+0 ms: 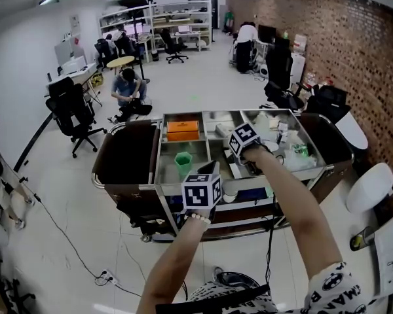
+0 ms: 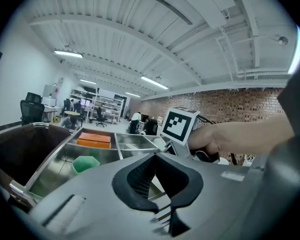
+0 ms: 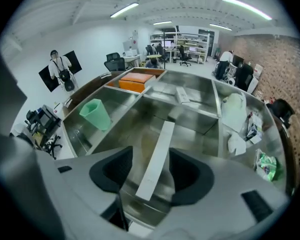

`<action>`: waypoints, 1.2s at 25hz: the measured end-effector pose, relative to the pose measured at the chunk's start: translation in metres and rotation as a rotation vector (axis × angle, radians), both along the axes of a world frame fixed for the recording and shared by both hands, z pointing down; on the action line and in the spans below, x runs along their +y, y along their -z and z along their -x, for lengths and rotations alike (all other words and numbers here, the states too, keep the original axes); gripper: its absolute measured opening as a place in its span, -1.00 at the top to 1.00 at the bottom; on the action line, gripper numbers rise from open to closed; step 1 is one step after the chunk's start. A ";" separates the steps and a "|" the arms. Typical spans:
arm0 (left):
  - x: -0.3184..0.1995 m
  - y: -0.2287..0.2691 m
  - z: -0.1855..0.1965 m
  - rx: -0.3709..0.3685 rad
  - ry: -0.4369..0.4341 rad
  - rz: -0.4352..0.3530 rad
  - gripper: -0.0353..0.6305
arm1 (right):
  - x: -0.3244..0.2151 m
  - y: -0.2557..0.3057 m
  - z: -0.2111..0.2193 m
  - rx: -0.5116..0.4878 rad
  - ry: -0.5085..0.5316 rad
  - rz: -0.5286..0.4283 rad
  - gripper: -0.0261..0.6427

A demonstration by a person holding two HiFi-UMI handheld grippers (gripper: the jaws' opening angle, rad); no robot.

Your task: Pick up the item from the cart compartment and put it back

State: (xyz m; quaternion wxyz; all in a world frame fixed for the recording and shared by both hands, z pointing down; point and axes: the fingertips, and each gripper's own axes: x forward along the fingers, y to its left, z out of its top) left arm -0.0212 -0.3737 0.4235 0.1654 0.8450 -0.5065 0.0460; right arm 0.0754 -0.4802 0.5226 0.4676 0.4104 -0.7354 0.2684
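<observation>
Right fingers point(image 3: 190, 176) apart, white strip point(image 3: 159, 149) between them

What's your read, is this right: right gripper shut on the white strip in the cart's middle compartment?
Not shut. The right gripper is open: the right gripper view shows its jaws standing wide apart, clear of the white strip, which lies between them in the cart's middle compartment.

Office: desks point(image 1: 74, 76), swivel chairs point(image 1: 71, 110)
</observation>
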 end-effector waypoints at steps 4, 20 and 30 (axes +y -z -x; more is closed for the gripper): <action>-0.018 -0.004 0.005 -0.001 0.005 0.049 0.88 | -0.009 -0.017 0.005 0.036 -0.005 0.071 0.19; -0.048 -0.012 -0.008 0.016 -0.025 0.103 0.88 | -0.008 -0.077 -0.006 0.132 -0.037 0.263 0.20; -0.042 -0.014 -0.004 0.040 -0.013 0.098 0.88 | -0.005 -0.086 -0.006 0.176 -0.025 0.288 0.36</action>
